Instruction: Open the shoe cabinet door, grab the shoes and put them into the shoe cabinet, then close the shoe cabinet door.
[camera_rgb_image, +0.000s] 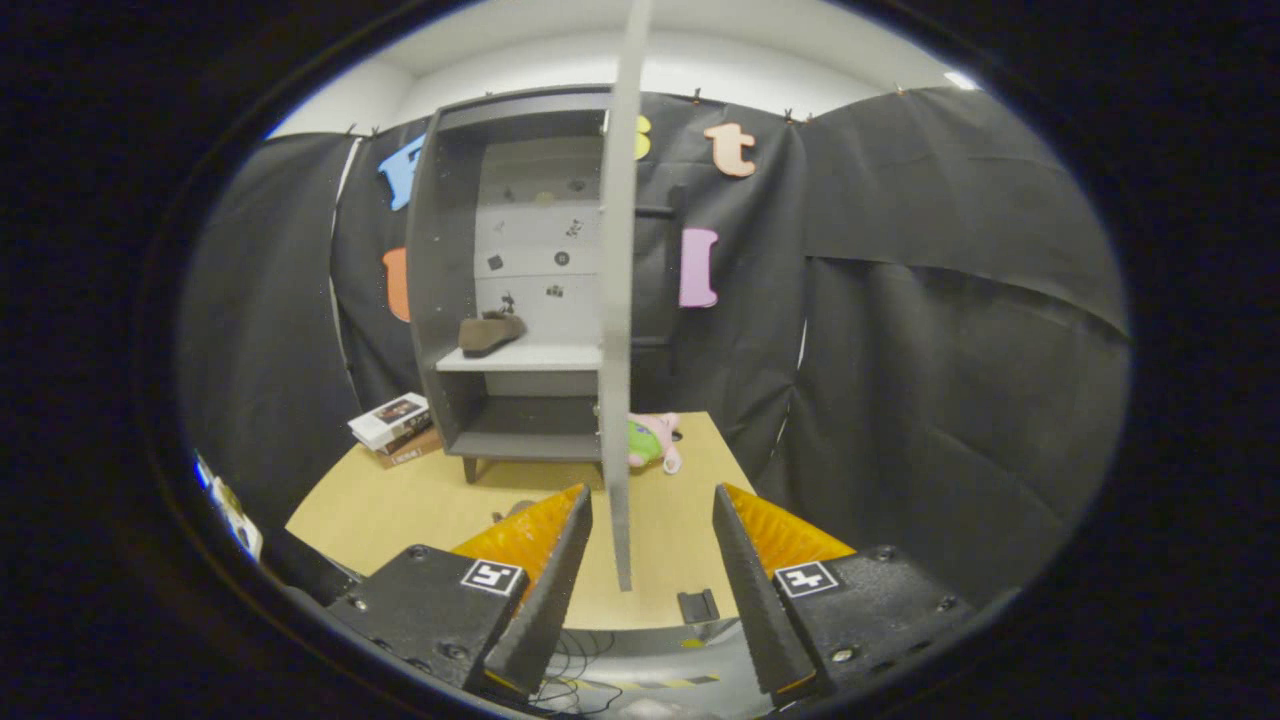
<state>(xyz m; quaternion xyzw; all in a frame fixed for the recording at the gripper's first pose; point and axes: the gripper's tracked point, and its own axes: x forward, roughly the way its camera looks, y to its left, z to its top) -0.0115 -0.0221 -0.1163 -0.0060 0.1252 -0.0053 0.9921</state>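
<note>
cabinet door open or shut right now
Open. The door stands swung out edge-on toward the camera, its edge between the fingers of the open tool, baring the shelf with a shoe on it.

A light wooden worktop (400, 510) is carrying everything here. A grey shoe cabinet (450, 300) is standing on it on short legs, toward the back. Its door (620, 300) is standing wide open, edge-on, reaching out over the worktop. A white shelf (520, 357) inside is holding one brown shoe (490, 333). A small stack of books (393, 428) is lying on the worktop just beside the cabinet. A soft toy (655, 442), pink and green, is lying behind the door. A small dark thing (697, 605), maybe a clip, is sitting at the near edge.
</note>
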